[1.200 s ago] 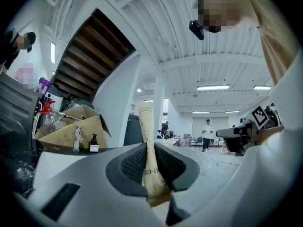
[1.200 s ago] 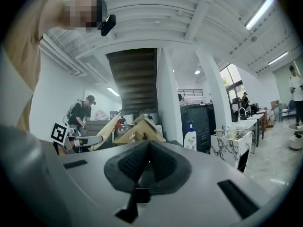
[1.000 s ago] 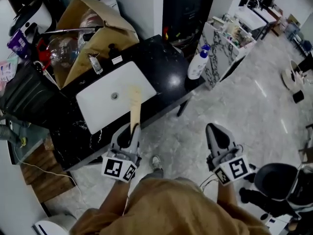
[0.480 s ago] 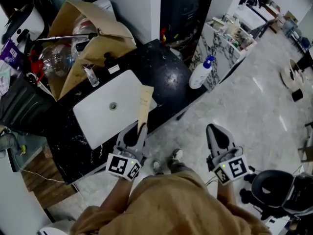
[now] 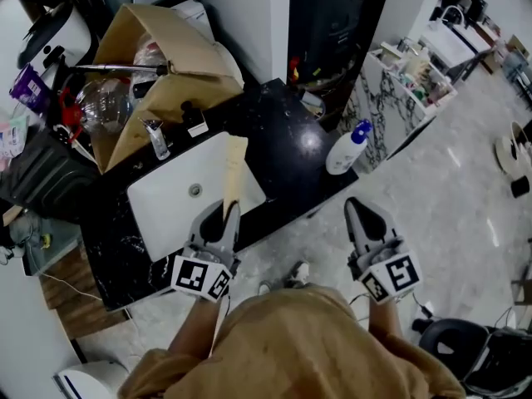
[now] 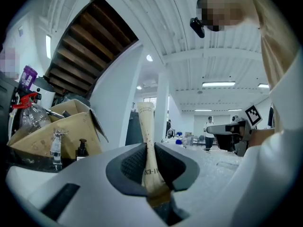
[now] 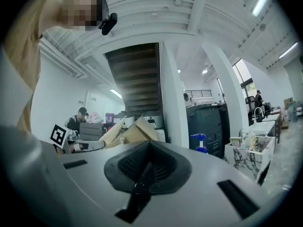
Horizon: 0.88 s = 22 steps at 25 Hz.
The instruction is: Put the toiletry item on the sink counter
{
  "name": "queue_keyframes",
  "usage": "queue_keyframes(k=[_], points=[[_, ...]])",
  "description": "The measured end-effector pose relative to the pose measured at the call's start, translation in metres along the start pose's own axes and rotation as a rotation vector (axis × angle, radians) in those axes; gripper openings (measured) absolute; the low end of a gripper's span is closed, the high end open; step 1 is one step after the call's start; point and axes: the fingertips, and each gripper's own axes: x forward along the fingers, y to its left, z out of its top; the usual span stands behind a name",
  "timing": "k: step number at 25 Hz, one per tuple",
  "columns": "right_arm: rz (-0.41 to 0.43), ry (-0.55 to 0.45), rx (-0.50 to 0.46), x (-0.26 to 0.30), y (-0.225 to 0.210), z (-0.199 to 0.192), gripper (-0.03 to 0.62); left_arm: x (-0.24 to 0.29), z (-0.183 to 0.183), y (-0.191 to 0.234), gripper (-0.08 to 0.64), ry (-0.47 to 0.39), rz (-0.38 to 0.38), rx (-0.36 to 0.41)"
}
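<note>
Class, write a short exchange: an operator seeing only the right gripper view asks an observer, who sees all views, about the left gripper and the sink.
Operator: My right gripper is shut and empty. What about the left?
Observer: The left gripper is shut on a cream tube.
Operator: Where is that tube relative to the sink?
Observer: In the head view it shows over the right part of the white basin, with bare black counter further right.
</note>
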Motion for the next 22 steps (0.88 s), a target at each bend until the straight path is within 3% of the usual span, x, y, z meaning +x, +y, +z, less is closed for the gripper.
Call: queue_keyframes(k=[9, 15, 22], points=[[0.054, 0.024, 0.048, 0.019, -0.049, -0.013, 0.004, 0.040, -0.011, -0.007, 0.048, 0.031, 0.069, 0.003], [0.098, 0.020, 0.057, 0.030, -0.050, -0.016, 0.005, 0.059, -0.023, -0.002, 0.048, 0.094, 0.090, 0.020], [0.090, 0.025, 0.067, 0.022, -0.057, -0.021, 0.004, 0.092, -0.032, 0.004, 0.048, 0.114, 0.073, 0.052]])
